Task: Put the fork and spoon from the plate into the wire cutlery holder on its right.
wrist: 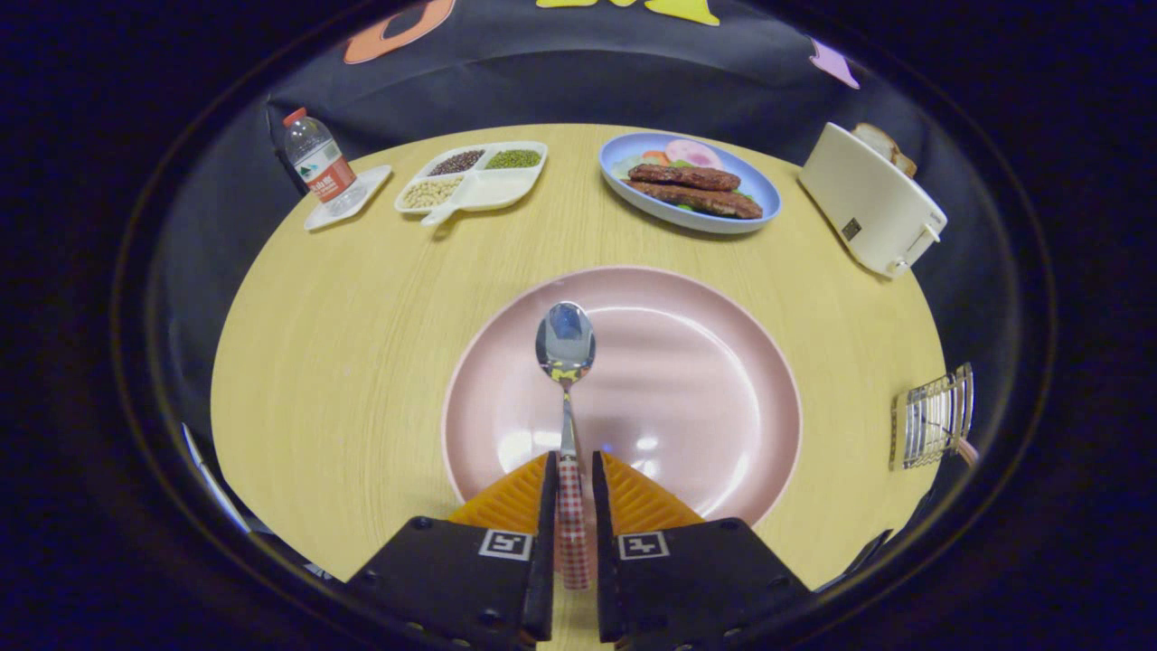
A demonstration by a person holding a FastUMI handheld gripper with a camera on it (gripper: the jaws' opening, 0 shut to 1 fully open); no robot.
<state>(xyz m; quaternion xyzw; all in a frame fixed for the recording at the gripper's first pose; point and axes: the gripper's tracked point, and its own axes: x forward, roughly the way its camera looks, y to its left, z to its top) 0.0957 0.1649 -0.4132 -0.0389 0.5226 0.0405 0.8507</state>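
My gripper (571, 470) is shut on the spoon (566, 348), its orange fingers (515, 495) pressing the red-checked handle from both sides. The spoon's shiny bowl points forward over the pink plate (705, 398), which lies just ahead of the fingers. Whether the spoon rests on the plate or is lifted off it I cannot tell. The wire cutlery holder (933, 418) stands at the table's right edge, to the right of the plate.
Beyond the plate are a blue dish of food (750, 194), a white divided tray of beans (493, 185) and a water bottle (318, 165) on a small white tray. A cream toaster (868, 201) with bread stands at the far right of the round wooden table (343, 334).
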